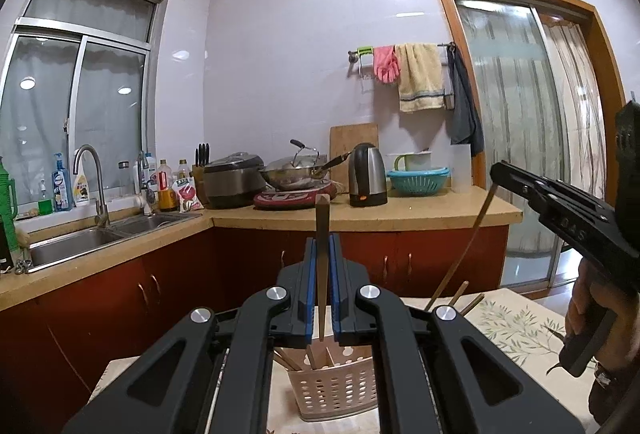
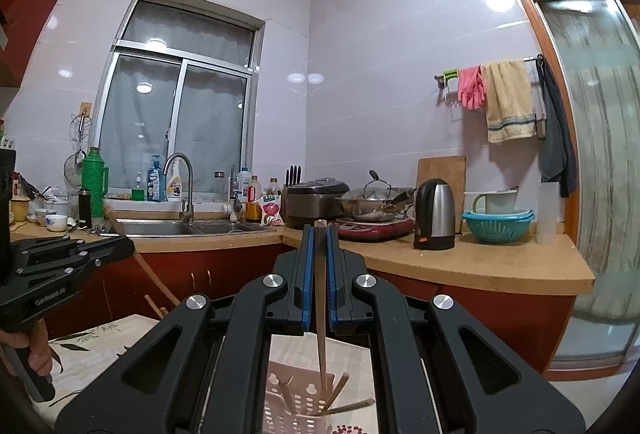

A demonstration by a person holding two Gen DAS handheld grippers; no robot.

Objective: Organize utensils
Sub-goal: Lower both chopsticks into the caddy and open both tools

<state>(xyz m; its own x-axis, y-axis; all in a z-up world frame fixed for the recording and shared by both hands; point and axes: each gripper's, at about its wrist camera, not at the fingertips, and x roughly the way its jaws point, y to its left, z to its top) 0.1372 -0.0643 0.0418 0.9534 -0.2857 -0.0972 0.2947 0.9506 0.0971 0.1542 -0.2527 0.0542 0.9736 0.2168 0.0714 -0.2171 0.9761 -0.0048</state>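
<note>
My left gripper [image 1: 322, 246] is shut on a wooden chopstick [image 1: 322, 258] held upright, its lower tip over the pink perforated utensil basket [image 1: 334, 386]. My right gripper [image 2: 319, 234] is shut on another chopstick [image 2: 320, 294], whose lower end reaches into the same basket [image 2: 296, 406]. Several chopsticks stand in the basket. The right gripper also shows at the right of the left wrist view [image 1: 496, 169], holding its chopstick [image 1: 476, 230]. The left gripper shows at the left of the right wrist view [image 2: 128, 242] with its chopstick [image 2: 140, 262].
The basket stands on a table with a leaf-patterned cloth [image 1: 516, 322]. Behind are red cabinets and a counter [image 1: 360, 215] with a sink [image 1: 80, 240], rice cooker [image 1: 232, 177], wok [image 1: 296, 171], kettle [image 1: 366, 173] and teal colander [image 1: 418, 179]. A glass door [image 1: 532, 137] is at right.
</note>
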